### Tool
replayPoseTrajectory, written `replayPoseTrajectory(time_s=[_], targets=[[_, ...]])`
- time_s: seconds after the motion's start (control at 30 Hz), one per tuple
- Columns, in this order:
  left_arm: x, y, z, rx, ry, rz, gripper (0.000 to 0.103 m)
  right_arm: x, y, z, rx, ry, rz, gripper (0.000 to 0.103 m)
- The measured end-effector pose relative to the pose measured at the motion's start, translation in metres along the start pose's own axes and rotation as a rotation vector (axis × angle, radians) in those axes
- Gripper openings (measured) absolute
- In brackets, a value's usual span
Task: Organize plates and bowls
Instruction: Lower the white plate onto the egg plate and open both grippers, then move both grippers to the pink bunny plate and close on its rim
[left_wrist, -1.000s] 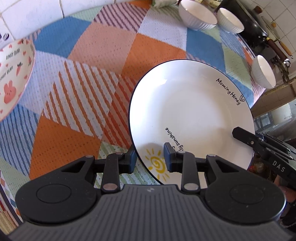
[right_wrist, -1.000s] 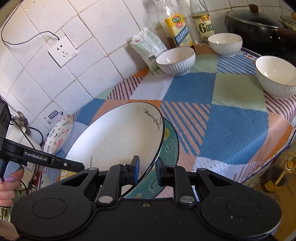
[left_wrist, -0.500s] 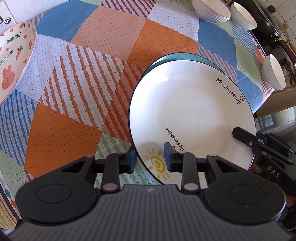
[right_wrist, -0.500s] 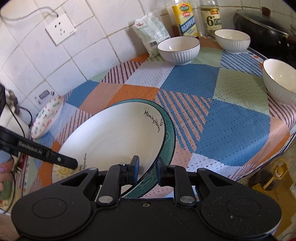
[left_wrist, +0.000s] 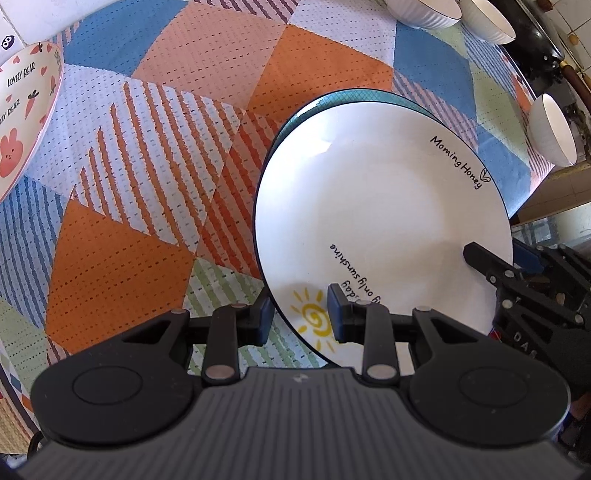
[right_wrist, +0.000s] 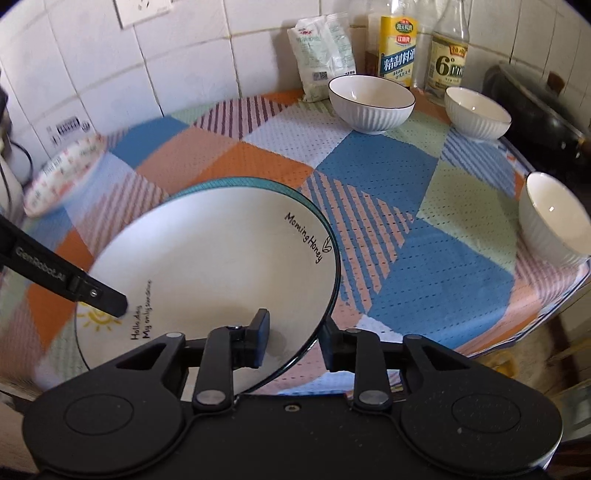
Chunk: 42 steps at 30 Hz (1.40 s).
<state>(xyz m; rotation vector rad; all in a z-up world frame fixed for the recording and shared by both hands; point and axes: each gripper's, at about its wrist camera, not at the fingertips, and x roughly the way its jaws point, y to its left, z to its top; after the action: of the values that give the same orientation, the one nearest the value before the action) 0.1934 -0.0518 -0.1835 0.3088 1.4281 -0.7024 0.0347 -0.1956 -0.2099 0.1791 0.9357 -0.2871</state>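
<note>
A white plate (left_wrist: 376, 206) printed with a sun and "Morning Honey" lies on a teal plate (left_wrist: 369, 94), whose rim shows behind it. My left gripper (left_wrist: 301, 315) is shut on the white plate's near rim, by the sun. In the right wrist view the white plate (right_wrist: 207, 258) covers nearly all of the teal plate (right_wrist: 240, 181). My right gripper (right_wrist: 293, 341) straddles the plate's right rim. Its jaws are opening, and the pads stand clear of the rim between them. Each gripper's fingertips (left_wrist: 480, 258) (right_wrist: 110, 301) show in the other view.
On the checked tablecloth (right_wrist: 406, 206), three white ribbed bowls (right_wrist: 371, 103) (right_wrist: 476, 110) (right_wrist: 554, 218) stand at the back and right. A pink rabbit dish (left_wrist: 22, 122) sits far left. Two bottles (right_wrist: 397, 48), a bag (right_wrist: 321, 48) and a black pot (right_wrist: 535, 107) line the wall.
The white plate has come down from a tilt and now lies on the teal plate. The right jaws have spread off its rim. The left grip is unchanged.
</note>
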Motion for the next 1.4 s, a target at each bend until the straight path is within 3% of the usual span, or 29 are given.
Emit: replayPoseTrajectory(time_s=[0.2,0.4,0.53,0.93,1.17,1.3,1.4], targets=[[0.005,-0.007,0.002,0.039,0.005,0.024,0.027,0.010,0.006,0.002,-0.010,0.041,-0.082,0.037],[0.001,-0.003,0.007,0.024,-0.002,0.015,0.027,0.017,0.011,0.000,-0.019,0.011,-0.115,0.038],[-0.022,0.003,0.004,0.035,-0.061,0.013,0.027,0.008,0.013,-0.002,-0.016,-0.033,-0.134,0.038],[-0.099,0.045,-0.020,0.052,-0.184,0.066,0.030,-0.055,0.039,-0.005,0.039,-0.281,-0.026,0.050],[-0.129,0.087,-0.047,0.020,-0.229,0.100,0.033,-0.076,0.081,-0.007,0.016,-0.349,0.046,0.051],[-0.140,0.113,-0.061,-0.018,-0.250,0.119,0.033,-0.082,0.108,-0.004,-0.035,-0.384,0.093,0.064],[-0.145,0.131,-0.068,-0.052,-0.262,0.130,0.034,-0.083,0.129,0.001,-0.085,-0.398,0.128,0.064]])
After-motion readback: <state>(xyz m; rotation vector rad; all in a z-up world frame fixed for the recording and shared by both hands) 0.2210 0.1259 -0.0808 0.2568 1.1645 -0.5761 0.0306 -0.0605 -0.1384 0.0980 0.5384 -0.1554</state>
